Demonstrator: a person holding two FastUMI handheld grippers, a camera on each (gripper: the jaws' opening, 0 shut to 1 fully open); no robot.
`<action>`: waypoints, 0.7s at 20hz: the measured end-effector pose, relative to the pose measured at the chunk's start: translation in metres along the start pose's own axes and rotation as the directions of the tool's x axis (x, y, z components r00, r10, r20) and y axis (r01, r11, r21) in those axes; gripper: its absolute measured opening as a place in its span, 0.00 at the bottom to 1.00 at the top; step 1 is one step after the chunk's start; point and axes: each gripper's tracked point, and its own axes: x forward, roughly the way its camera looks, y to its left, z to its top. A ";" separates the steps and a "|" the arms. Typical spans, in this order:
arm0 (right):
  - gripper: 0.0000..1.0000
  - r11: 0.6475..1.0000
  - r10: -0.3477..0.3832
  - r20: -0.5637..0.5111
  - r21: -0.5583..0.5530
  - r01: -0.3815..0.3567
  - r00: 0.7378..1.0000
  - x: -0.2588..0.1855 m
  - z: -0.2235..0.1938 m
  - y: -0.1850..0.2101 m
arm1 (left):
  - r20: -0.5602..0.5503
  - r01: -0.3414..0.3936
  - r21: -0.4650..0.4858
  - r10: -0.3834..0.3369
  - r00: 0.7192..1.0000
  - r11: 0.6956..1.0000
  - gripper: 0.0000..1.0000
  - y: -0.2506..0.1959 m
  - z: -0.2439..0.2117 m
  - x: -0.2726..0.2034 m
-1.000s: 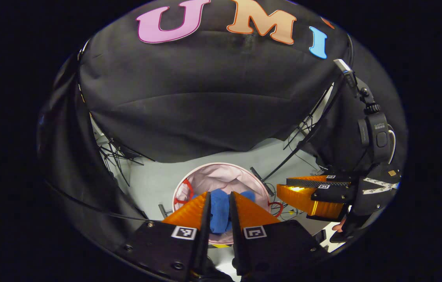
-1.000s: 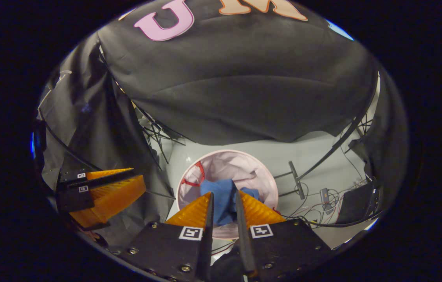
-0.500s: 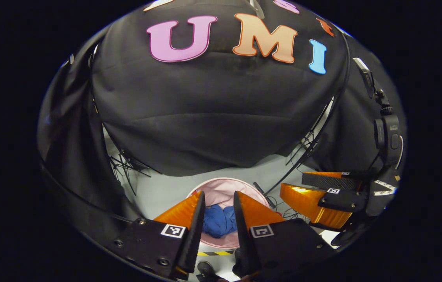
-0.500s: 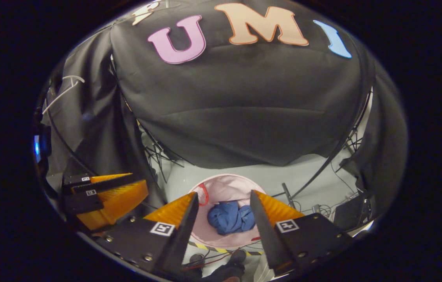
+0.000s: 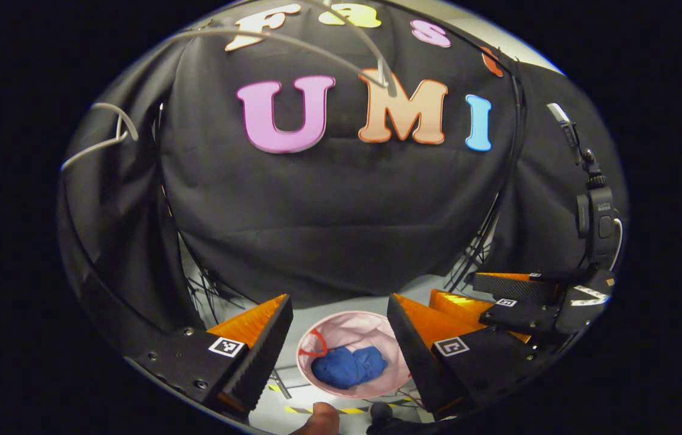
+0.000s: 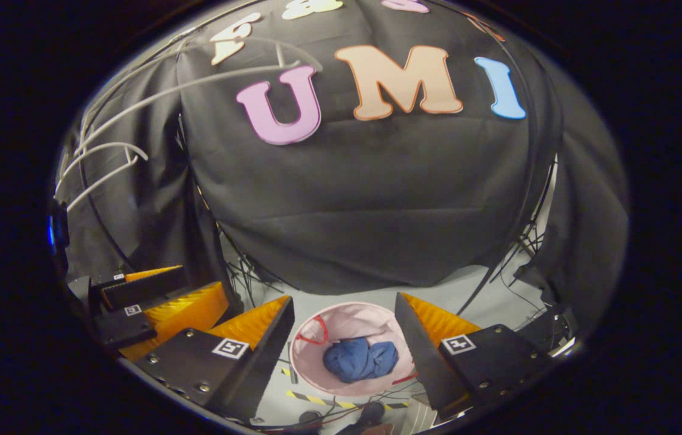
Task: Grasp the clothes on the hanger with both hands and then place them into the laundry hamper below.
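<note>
Down in the pink laundry hamper [image 6: 322, 368] below us the blue garment [image 6: 360, 359] is lying bunched, so we are holding the left gripper [image 5: 339, 329] and right gripper [image 6: 344, 326] spread empty above it, seemingly because the drop is done.

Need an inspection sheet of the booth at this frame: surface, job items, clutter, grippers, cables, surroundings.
Surface: grey floor, yellow-black tape strip near the hamper.
Job's things: blue clothes bunched inside the pink laundry hamper; bare white hangers up on the left.
Clutter: nothing seen beyond the cables.
Grippers: left gripper and right gripper both above the hamper, jaws apart, holding nothing.
Cables: loose wires on the floor by the hamper.
Surroundings: black cloth wall; a camera on a mount on the right.
</note>
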 end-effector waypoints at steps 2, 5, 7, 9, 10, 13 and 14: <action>1.00 1.000 -0.003 0.061 0.017 0.002 0.998 -0.017 0.026 0.006 | 0.039 0.004 0.003 -0.004 0.999 1.000 0.98 0.003 0.016 -0.014; 1.00 1.000 -0.021 0.156 0.004 0.021 0.987 -0.046 0.066 0.013 | 0.101 0.002 -0.008 -0.001 0.995 1.000 0.98 0.006 0.044 -0.033; 0.95 1.000 -0.030 0.218 -0.002 0.031 0.976 -0.067 0.087 0.019 | 0.166 0.009 -0.005 -0.008 0.986 1.000 0.97 0.008 0.067 -0.052; 1.00 0.999 -0.045 0.276 -0.006 0.049 0.960 -0.088 0.108 0.023 | 0.216 0.014 0.019 -0.018 0.976 1.000 0.96 0.008 0.086 -0.070; 1.00 0.998 -0.052 0.302 -0.008 0.057 0.952 -0.099 0.119 0.024 | 0.246 0.023 0.031 -0.030 0.969 0.999 0.96 0.009 0.093 -0.084; 0.99 0.998 -0.062 0.356 0.001 0.066 0.932 -0.131 0.137 0.027 | 0.327 0.028 0.065 -0.048 0.944 0.998 0.98 0.007 0.116 -0.119; 1.00 0.997 -0.071 0.373 0.012 0.071 0.925 -0.144 0.140 0.029 | 0.340 0.036 0.076 -0.059 0.939 0.997 0.96 0.003 0.121 -0.125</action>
